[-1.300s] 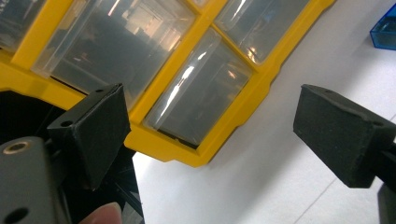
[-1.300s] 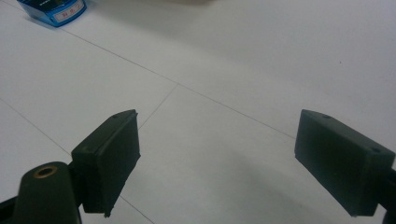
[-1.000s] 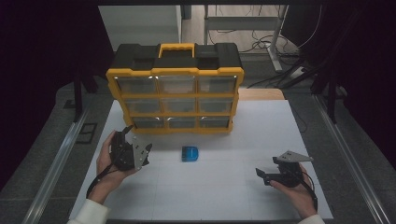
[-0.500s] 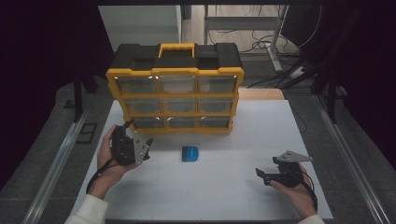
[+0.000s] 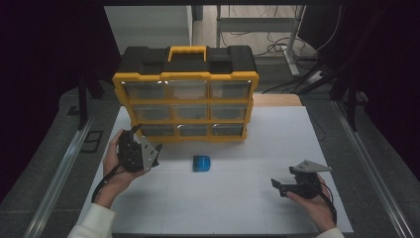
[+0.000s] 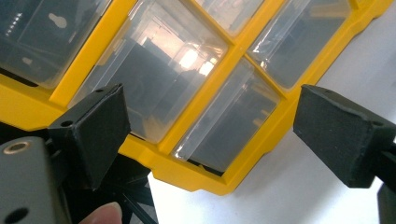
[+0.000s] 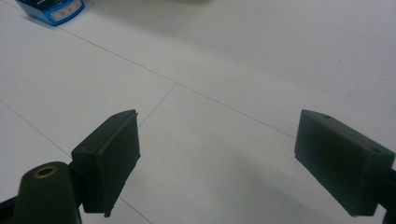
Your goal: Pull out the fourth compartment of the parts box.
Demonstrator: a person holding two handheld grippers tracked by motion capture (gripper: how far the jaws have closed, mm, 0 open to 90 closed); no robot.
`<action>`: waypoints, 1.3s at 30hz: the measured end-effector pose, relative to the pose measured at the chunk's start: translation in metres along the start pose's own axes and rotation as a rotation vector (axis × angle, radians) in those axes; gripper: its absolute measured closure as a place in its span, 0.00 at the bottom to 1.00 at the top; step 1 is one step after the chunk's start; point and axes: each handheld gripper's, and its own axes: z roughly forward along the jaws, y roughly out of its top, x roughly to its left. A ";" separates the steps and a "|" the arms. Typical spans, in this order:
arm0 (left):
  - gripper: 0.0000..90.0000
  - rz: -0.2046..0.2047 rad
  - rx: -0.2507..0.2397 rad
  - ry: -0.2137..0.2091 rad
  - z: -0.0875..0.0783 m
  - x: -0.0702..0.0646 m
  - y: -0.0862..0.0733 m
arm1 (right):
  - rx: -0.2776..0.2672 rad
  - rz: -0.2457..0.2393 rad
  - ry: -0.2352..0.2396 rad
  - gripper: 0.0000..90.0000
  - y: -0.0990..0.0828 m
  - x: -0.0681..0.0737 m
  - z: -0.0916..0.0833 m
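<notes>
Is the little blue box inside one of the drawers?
No, the little blue box lies on the white table in front of the yellow drawer case, between the two grippers and touching neither.

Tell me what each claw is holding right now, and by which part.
Nothing is held. The left claw is open, facing the yellow drawer organizer. The right claw is open over the bare white table; the small blue box lies apart.

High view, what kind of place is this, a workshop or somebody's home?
Most likely a lab or workshop bench set up for recording. A white table with a faint grid holds a yellow and black drawer organizer, cables trail across the floor behind, and dark curtains hang at both sides.
</notes>
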 end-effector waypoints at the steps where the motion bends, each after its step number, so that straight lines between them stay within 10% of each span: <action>1: 0.12 -0.005 0.002 0.000 0.000 0.000 0.000 | 0.000 -0.001 0.000 0.16 0.000 0.000 0.000; 39: 0.12 -0.005 -0.017 0.032 0.007 0.021 0.000 | 0.004 -0.001 -0.003 0.16 0.000 0.000 0.001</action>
